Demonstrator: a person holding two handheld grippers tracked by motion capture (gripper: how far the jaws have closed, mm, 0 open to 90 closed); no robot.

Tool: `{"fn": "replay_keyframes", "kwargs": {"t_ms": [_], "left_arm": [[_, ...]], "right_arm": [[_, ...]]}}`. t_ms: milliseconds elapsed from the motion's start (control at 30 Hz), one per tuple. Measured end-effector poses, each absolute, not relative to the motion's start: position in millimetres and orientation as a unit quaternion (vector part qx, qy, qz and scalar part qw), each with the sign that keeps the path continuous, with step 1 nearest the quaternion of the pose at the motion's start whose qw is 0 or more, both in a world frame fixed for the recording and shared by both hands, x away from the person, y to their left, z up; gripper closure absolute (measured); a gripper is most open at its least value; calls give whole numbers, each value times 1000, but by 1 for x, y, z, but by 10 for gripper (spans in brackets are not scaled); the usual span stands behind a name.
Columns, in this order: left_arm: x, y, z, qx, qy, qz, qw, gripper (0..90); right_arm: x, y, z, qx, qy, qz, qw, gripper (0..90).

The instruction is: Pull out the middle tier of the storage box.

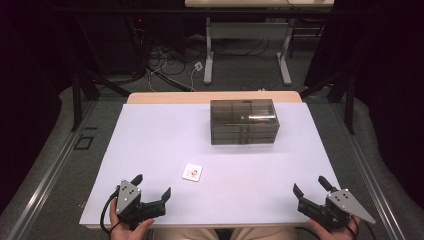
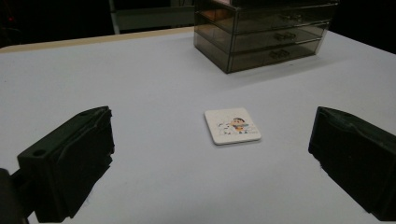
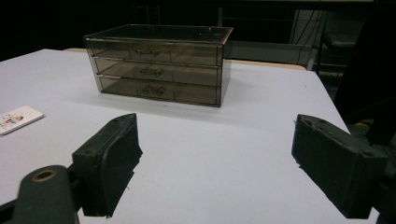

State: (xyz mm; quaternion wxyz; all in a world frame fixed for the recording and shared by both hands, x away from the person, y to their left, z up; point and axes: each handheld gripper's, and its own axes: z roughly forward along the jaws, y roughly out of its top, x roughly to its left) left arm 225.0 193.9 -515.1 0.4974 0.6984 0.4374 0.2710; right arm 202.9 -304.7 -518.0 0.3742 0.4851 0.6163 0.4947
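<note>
A smoky see-through drawer box [image 1: 244,121] with three closed drawers stands toward the far side of the white table top [image 1: 160,135]; it also appears as the drawer box [image 2: 264,32] and the drawer box [image 3: 159,63]. A small white card with a cartoon picture [image 1: 192,172] lies flat in front of it, seen close as the card [image 2: 232,126] and at the edge as the card [image 3: 18,117]. My left gripper [image 1: 152,186] rests at the near left edge, open, nothing between its jaws. My right gripper [image 1: 311,187] rests at the near right edge, open and empty as well.
Beyond the table's far wooden edge [image 1: 215,96] are the legs of another desk [image 1: 247,55] and loose cables [image 1: 170,65] on the floor. Dark curtains close off both sides. White surface stretches between the grippers and the box.
</note>
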Motion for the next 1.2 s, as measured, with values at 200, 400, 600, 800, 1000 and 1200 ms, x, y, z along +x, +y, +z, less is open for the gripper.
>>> {"fn": "replay_keyframes", "kwargs": {"t_ms": [200, 400, 600, 800, 1000, 1200], "left_arm": [[224, 192, -514, 695, 435, 260, 509, 6], [222, 190, -511, 694, 428, 263, 516, 6], [221, 188, -511, 694, 425, 264, 518, 6], [221, 189, -512, 696, 427, 256, 518, 6], [220, 191, -512, 694, 428, 252, 522, 7], [219, 192, -512, 691, 428, 254, 524, 7]], "right_arm": [[204, -300, -511, 475, 627, 489, 377, 153], [207, -296, -506, 463, 628, 499, 377, 153], [213, -288, -502, 447, 631, 513, 372, 152], [222, -275, -496, 430, 644, 513, 371, 171], [229, -265, -492, 422, 653, 514, 363, 190], [236, -253, -489, 421, 661, 515, 347, 245]]}}
